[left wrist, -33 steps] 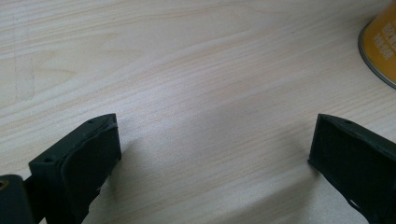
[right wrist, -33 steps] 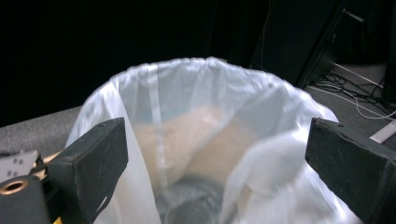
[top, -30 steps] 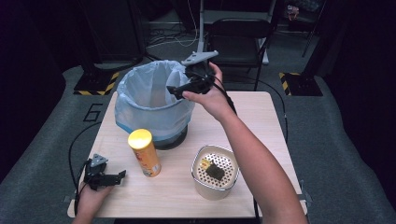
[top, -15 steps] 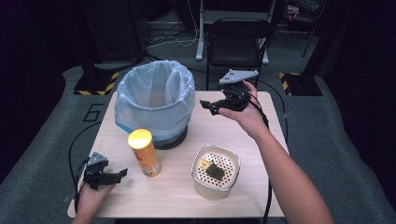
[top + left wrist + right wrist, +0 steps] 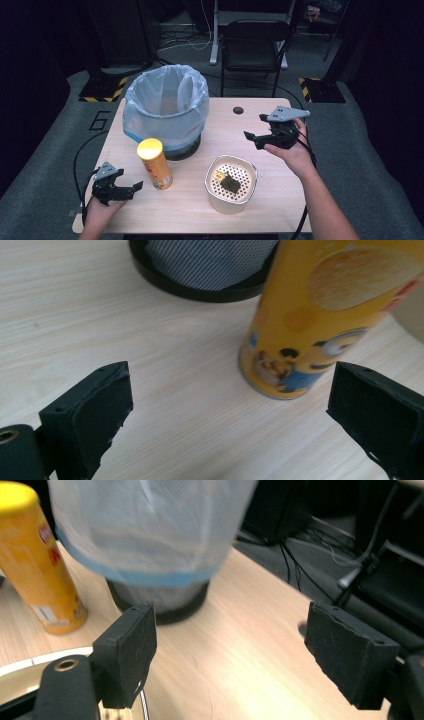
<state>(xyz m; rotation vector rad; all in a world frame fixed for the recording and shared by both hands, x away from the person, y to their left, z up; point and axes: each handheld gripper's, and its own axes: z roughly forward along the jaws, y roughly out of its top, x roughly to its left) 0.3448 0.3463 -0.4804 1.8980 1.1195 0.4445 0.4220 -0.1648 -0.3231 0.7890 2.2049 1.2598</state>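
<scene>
Right gripper (image 5: 256,136): your jaws stand apart and hold nothing; they have just been closing somewhat, with only bare table between them. It hovers over the right half of the table, above and just far of the white container.
Left gripper (image 5: 131,188): jaws wide, nothing in them, low over the near left corner, mouth facing right toward the yellow can.
Yellow can (image 5: 154,163): upright on the table (image 5: 280,200), just right of your left gripper, near of the bin and close to its base. In the left gripper view it (image 5: 320,320) stands beyond the jaws, not yet between them.
Handling, can: likely a light, stiff cardboard tube with a slick printed skin, tall and easy to tip. Take it across the middle of the body, jaws square to its sides, and squeeze gently; it may dent.
White container (image 5: 231,183): near centre, right of the can, perforated inside, with a dark scrap and a small yellow bit lying in it.
Handling, scraps: small, light, probably crumbly; pinch from above.
Bin (image 5: 166,107): far left, lined with a pale blue bag, mouth open.
</scene>
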